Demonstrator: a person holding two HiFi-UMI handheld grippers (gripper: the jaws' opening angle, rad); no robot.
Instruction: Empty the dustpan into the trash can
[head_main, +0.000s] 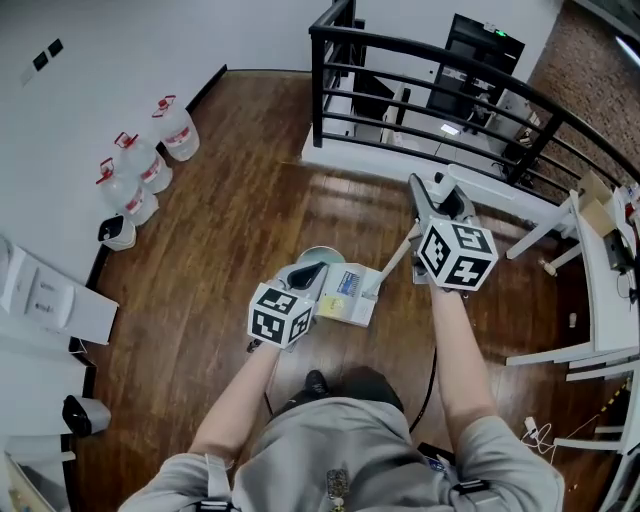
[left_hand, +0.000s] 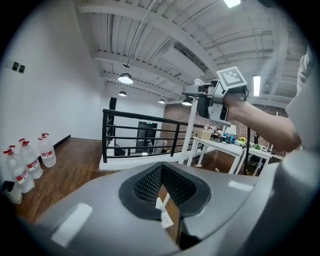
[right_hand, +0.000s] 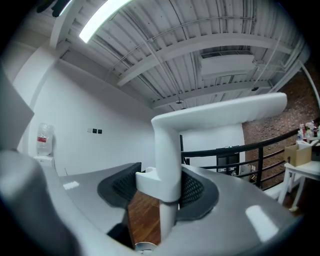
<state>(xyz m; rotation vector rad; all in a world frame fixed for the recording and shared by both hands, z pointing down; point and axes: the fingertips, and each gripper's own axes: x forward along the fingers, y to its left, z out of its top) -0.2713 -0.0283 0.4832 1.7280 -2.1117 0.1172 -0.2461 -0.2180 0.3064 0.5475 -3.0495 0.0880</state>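
Right gripper (right_hand: 161, 180) is clamping the dustpan handle (right_hand: 220, 112) just below its bend, jaws part-open around the post, the dustpan (head_main: 350, 295) hanging beneath them by the trash can (head_main: 318, 256), and I am judging it light, stiff, smooth and prone to swivelling, while my left gripper (left_hand: 162, 167) is sitting shut

The dustpan (right_hand: 167, 145) handle in my right gripper (right_hand: 160, 185) is smooth white plastic with a soft shine. The pads (right_hand: 120, 187) on my gripper are black and bumpy like a net, set in smooth gray plastic. The floor (head_main: 250, 200) is shiny brown wood, the railing (head_main: 318, 90) looks like black painted metal, and the water jugs (head_main: 140, 165) are see-through plastic.
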